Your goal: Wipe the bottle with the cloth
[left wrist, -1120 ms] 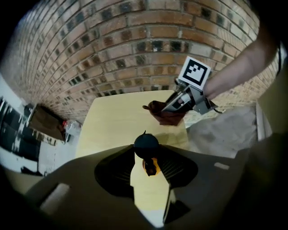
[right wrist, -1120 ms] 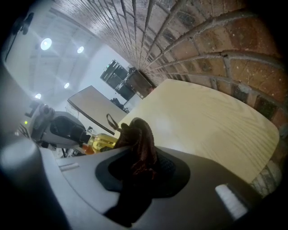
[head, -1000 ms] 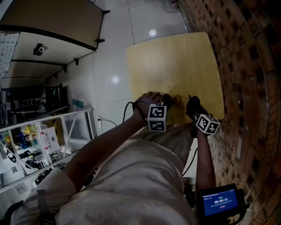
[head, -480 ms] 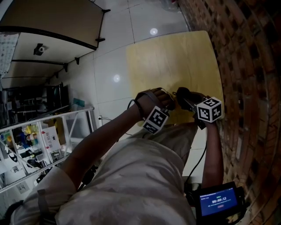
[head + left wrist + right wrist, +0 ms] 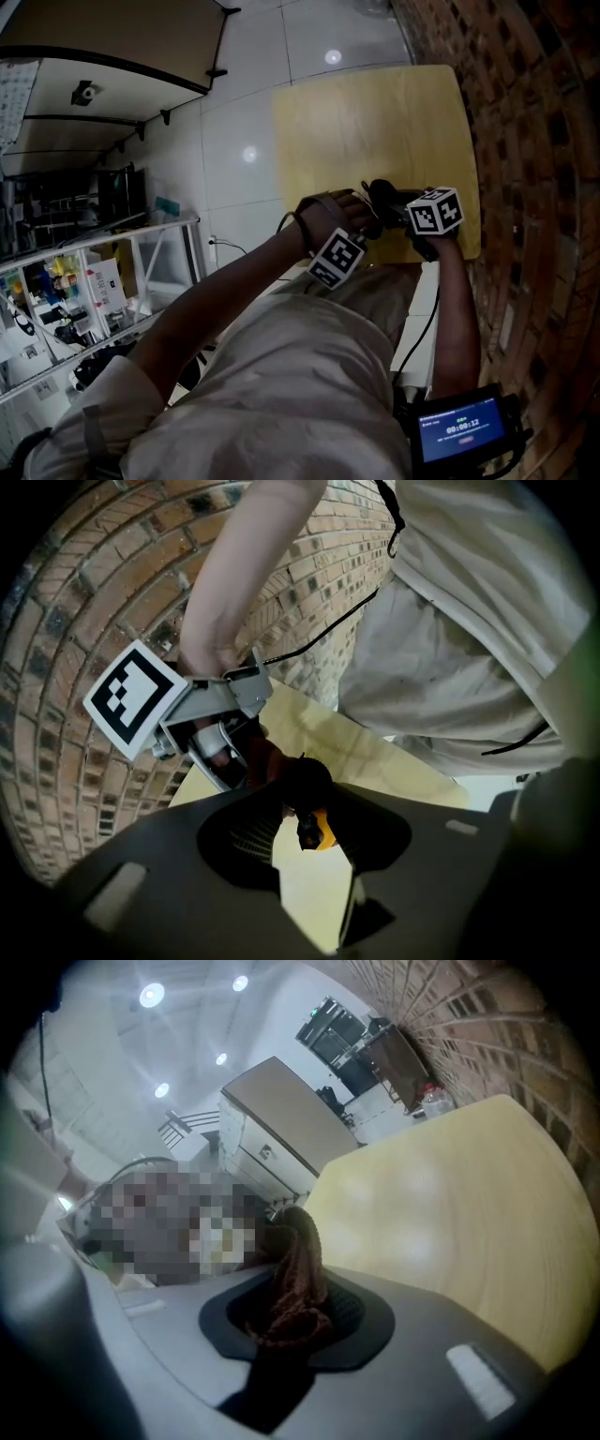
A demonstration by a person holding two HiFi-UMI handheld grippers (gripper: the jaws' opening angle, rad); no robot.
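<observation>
Two hand-held grippers meet above the near edge of a pale wooden tabletop [image 5: 375,122], at centre right of the head view, with a brick wall [image 5: 534,141] running down the right side of the frame. The right gripper [image 5: 295,1321] has its fingers [image 5: 450,1335] clenched on a reddish-brown knitted cloth [image 5: 298,1269]. A bunched fold of the cloth stands up from between them at the centre of the right gripper view. The left gripper [image 5: 302,846] points steeply down at the tabletop. Its fingers [image 5: 441,855] stand about half apart, grasping a small dark object with an orange-yellow part, apparently the bottle [image 5: 309,808], at the centre of the left gripper view. In that same view the right gripper reaches in from the upper left, bringing the cloth just beside the bottle's dark top. Behind it a bare forearm and a light shirt fill the upper right. At the lower right of the head view a small screen [image 5: 459,431] glows blue beside the person's right arm
</observation>
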